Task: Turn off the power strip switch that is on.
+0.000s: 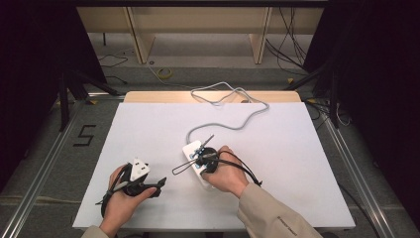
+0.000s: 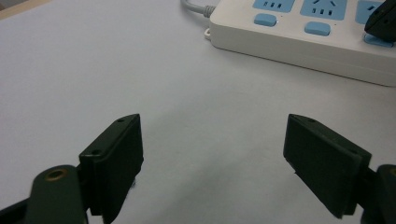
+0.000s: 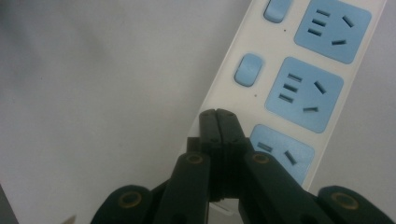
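Pressing with closed jaws appears to be the work in hand: the right tool (image 3: 218,114) has its two jaws brought fully together with nothing between them, and its tip sits over the near edge of the power strip (image 3: 224,100), just beside a blue rocker switch (image 3: 247,70). Whether the tip touches the casing cannot be told. The left tool (image 2: 212,154) stands with jaws wide apart and empty, low over the white surface (image 2: 116,70), with the strip ahead of it and to its right, clearly apart.

Handling judgement: the strip is a rigid plastic body, light to moderate in weight, with a smooth casing that is likely to slide on the surface when pushed sideways or down at one end. The grey cable (image 1: 233,106) is stiff enough to drag or twist the body. Grip should be taken across the long side walls, away from the sockets and switches; a switch calls for a short, square push while the other tool steadies the casing.

Count, from the right gripper view:
- power strip: one
- blue sockets: three, the nearest partly hidden behind the jaws
- blue switches: two
- cable: one
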Tool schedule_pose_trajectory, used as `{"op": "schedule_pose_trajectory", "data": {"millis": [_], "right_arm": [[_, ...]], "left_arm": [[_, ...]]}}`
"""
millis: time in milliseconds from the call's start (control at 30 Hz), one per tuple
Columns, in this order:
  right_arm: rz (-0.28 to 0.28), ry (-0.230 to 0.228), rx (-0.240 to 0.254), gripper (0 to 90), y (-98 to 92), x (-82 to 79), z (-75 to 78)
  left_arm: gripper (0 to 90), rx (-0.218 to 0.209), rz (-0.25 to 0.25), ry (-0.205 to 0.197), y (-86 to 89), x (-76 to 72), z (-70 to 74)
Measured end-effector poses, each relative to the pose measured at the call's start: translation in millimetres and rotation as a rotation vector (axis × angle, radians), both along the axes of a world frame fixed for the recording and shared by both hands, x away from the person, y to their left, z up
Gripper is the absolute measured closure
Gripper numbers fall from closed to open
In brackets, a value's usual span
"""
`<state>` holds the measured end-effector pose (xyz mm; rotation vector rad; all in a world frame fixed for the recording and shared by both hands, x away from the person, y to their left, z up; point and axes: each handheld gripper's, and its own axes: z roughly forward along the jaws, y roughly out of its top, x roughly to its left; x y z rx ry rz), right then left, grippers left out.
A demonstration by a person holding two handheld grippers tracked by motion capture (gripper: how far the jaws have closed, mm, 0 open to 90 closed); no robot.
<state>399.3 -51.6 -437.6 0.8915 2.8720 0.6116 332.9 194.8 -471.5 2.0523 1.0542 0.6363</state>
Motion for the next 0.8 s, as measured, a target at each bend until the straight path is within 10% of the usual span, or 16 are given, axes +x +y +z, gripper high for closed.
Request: {"op": "schedule_pose_trajectory", "data": {"millis": [800], "right_arm": [[-0.011, -0.034, -0.029, 90.0, 3.3, 1.8, 0.2]], "left_arm": [[19.6, -0.002, 0.002, 0.001, -0.2, -0.2, -0.2]]}}
